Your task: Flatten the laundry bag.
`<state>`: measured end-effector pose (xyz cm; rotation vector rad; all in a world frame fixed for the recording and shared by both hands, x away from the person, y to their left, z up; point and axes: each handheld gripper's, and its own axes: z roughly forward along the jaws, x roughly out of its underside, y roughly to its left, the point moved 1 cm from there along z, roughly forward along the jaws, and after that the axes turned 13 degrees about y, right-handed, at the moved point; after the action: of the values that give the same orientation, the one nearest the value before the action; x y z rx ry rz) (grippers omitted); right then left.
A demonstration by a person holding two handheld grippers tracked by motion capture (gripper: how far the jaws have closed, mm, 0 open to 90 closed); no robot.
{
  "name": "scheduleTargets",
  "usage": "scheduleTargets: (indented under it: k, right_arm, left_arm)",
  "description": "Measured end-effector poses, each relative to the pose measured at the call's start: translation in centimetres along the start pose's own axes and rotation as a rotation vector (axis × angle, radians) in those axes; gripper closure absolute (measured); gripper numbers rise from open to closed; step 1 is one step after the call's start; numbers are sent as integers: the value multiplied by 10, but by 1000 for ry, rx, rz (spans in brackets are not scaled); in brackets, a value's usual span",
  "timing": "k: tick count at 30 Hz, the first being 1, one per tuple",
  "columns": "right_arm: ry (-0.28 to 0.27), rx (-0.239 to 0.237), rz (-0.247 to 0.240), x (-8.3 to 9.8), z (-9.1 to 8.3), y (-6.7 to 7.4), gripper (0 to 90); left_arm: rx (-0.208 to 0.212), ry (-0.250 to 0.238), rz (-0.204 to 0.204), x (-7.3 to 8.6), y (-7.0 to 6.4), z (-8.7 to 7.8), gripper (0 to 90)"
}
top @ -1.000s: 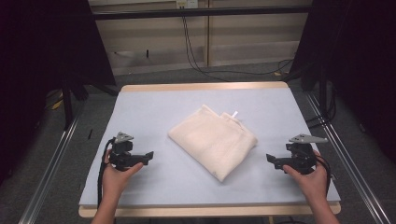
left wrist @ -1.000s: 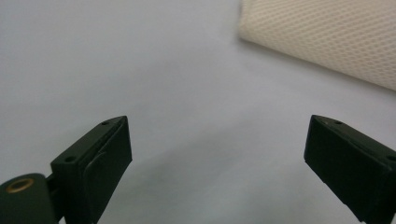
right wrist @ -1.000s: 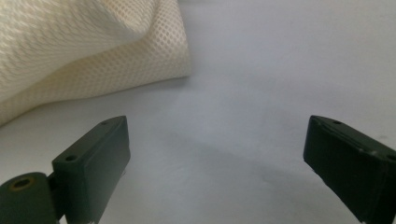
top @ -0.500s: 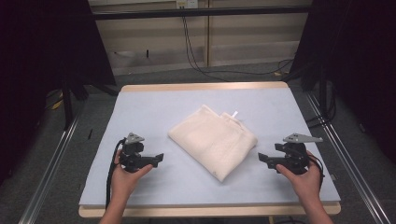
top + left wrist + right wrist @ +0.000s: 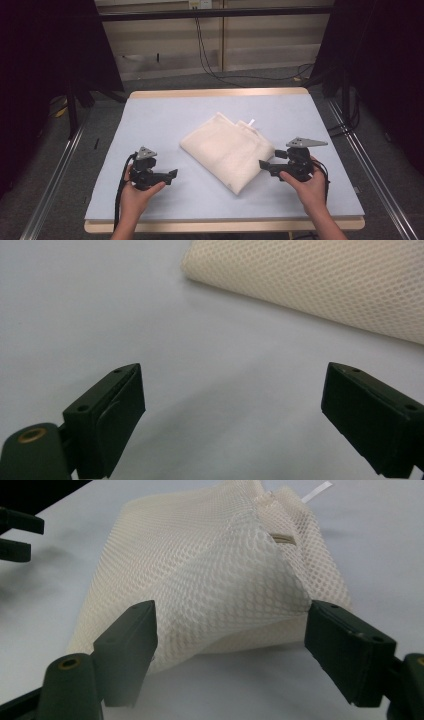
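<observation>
Both tools moved inward toward mesh bag (image 5: 227, 151); right tool (image 5: 265, 165) spread, closing slightly; left tool (image 5: 172, 174) spread

Both tongs (image 5: 172, 175) (image 5: 262, 165) nearer mesh bag (image 5: 227, 150)

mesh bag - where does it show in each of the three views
High view: mesh bag lies folded mid-table, between the grippers.
Left gripper view: its corner fills the upper right.
Right gripper view: centre, just past the open jaws.
Shared landmark: the pale blue table mat.
</observation>
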<state>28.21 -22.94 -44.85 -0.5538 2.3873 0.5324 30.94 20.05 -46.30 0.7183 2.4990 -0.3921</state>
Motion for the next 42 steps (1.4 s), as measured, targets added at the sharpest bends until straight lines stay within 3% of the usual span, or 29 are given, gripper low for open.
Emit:
scheduleTargets:
  k: [5,6,7,9,14,16,25,31,42]
  right_arm:
    - [-6,-6,5,-4,5,5,308]
    - [-21,-7,6,-5,6,8,394]
    - [-21,-7,6,-5,6,8,394]
    - [-40,-16,-2,-5,5,10,495]
    - [-37,-33,-87,-6,7,23,720]
    - [-32,-42,-105,-6,8,27,757]
    - [-42,-55,-198,-9,13,49,791]
    - [-17,-76,-259,-11,24,69,793]
    - [11,-96,-324,-15,41,90,793]
  left_arm:
    - [6,-3,7,1,-1,-3,110]
    - [13,-2,5,1,-2,-3,114]
    - [18,4,12,0,-3,-2,114]
    - [23,-1,12,-1,-5,-2,119]
    - [46,-1,32,-2,-8,-3,150]
    - [53,-6,35,-3,-10,-4,156]
    - [72,-18,40,-4,-17,-8,183]
    - [90,-30,38,-4,-17,-12,198]
    - [119,-45,50,-3,-24,-21,201]
